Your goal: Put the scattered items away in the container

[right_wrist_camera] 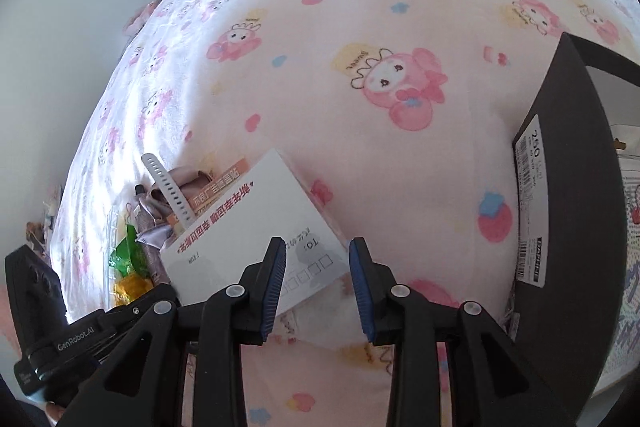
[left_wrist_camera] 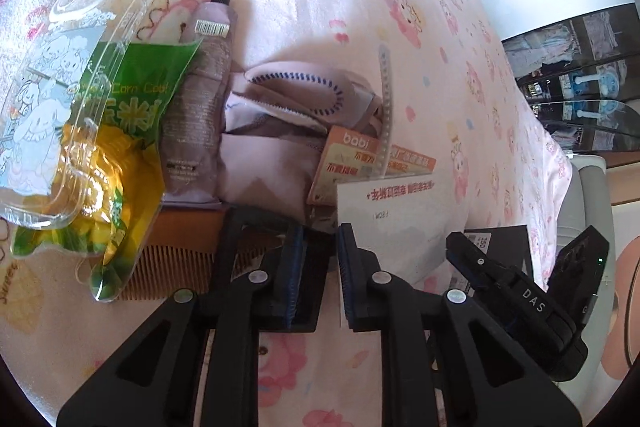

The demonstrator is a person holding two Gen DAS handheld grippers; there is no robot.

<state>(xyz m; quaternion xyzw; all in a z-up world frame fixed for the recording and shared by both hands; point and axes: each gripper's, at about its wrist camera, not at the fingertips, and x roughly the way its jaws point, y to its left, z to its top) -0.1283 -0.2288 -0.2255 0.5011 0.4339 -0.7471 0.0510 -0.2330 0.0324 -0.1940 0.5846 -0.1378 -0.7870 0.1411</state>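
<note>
Since everything here is placed against the white envelope [right_wrist_camera: 240, 227], we note first that it lies flat on the pink cartoon blanket [right_wrist_camera: 360, 7], which fills both views. The black box [right_wrist_camera: 568, 167] with the barcode label stands well apart from the envelope, at the right edge of the right wrist view. We take it for the container; some printed paper shows inside, and the rest of its inside is cut off.

The other things crowd the envelope's far side as seen from the black box. A clear plastic tray [left_wrist_camera: 80, 67] with cartoon print is farthest from the envelope and lies over a green corn snack packet [left_wrist_camera: 132, 95]. Nearer are a lilac cloth bundle [left_wrist_camera: 280, 107] and a purple tube [left_wrist_camera: 200, 107] with a black cap. A wooden comb [left_wrist_camera: 176, 267] lies beside the tube's foot. An orange card [left_wrist_camera: 344, 155] is tucked under the envelope's edge, with a white perforated strap [left_wrist_camera: 386, 99] across it.

The left gripper [left_wrist_camera: 318, 259] is nearly closed, with a dark flat thing [left_wrist_camera: 308, 307] in the slot. Whether the pads actually pinch it, we cannot tell. The right gripper [right_wrist_camera: 318, 283] stands partly open and empty, one finger over the envelope's corner.

In our judgement the task is at an early stage: nearly all the items remain outside the box.
</note>
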